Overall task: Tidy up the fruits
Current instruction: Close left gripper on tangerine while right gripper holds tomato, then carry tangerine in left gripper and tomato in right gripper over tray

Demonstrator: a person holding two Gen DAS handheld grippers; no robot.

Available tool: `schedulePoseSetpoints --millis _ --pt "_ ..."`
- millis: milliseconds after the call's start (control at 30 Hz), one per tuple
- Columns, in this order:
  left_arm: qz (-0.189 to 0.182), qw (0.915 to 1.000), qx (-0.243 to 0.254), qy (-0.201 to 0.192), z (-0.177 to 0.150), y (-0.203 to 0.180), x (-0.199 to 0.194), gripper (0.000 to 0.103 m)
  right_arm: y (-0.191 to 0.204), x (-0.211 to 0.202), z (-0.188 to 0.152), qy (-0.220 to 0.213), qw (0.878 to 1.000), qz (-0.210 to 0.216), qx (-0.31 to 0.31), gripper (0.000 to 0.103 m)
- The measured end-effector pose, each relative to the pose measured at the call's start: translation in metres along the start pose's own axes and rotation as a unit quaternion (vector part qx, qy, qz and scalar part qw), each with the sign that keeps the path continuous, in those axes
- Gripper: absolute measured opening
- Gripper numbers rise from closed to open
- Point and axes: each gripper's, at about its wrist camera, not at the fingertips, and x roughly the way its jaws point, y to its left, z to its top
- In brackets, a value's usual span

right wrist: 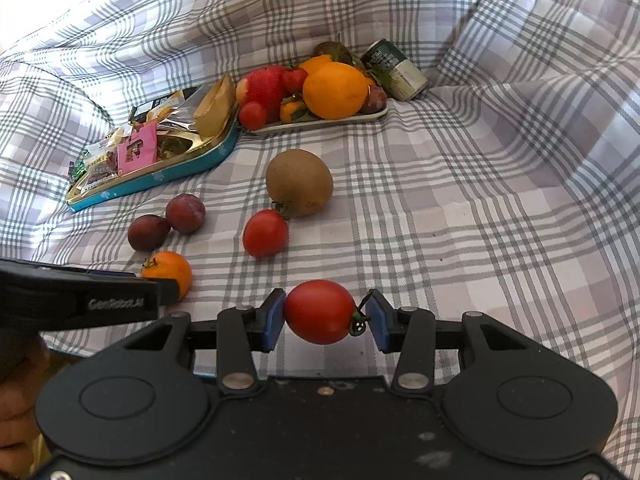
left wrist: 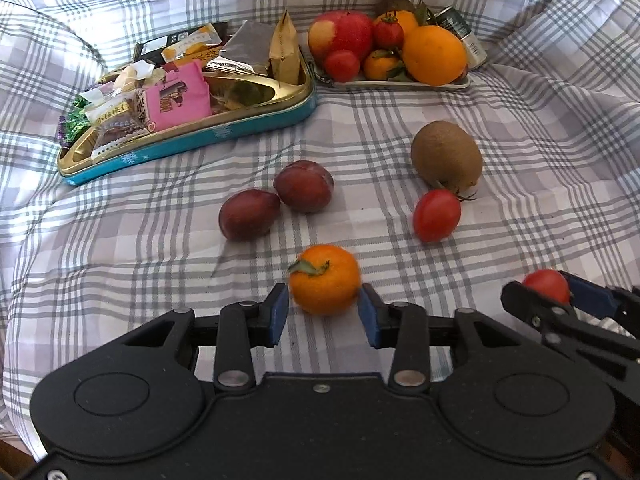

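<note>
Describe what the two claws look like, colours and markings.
Both are matt black plastic. The left claw and right claw have blue pads, silver pivot rivets and round raised discs on the body. The left one's side bears grey lettering.

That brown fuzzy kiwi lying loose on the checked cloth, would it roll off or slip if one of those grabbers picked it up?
The kiwi is egg-shaped, so a nudge would probably make it wobble rather than roll far; the soft bedsheet should slow it too. Its matte, fuzzy skin looks easy to grip. It looks wider than the cherry tomato that the right gripper holds, so the jaws would need to open wider.
</note>
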Motion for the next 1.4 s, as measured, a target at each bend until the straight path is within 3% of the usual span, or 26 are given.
schedulePoseSetpoints --millis 467,767,1133,1400 --pt "0.024 0.9997 -0.004 0.005 0.007 -0.005 0.021 0.053 -0.009 -0.002 -0.003 0.007 1.0 0.0 0.014 0.046" --pt "0.032 0.9994 -0.001 -0.014 0.006 -0.007 0.018 0.05 -0.01 -0.012 -0.005 0.001 1.0 -0.001 0.016 0.046" --pt "0.04 0.9971 -0.011 -0.064 -0.008 0.005 -0.052 0.05 -0.002 -0.06 -0.01 -0.033 0.999 0.004 0.012 0.046" --pt "0.066 0.9938 -0.027 -0.086 -0.048 0.013 -0.108 0.05 0.01 -0.112 -0.033 -0.059 0.998 0.023 0.003 0.046"
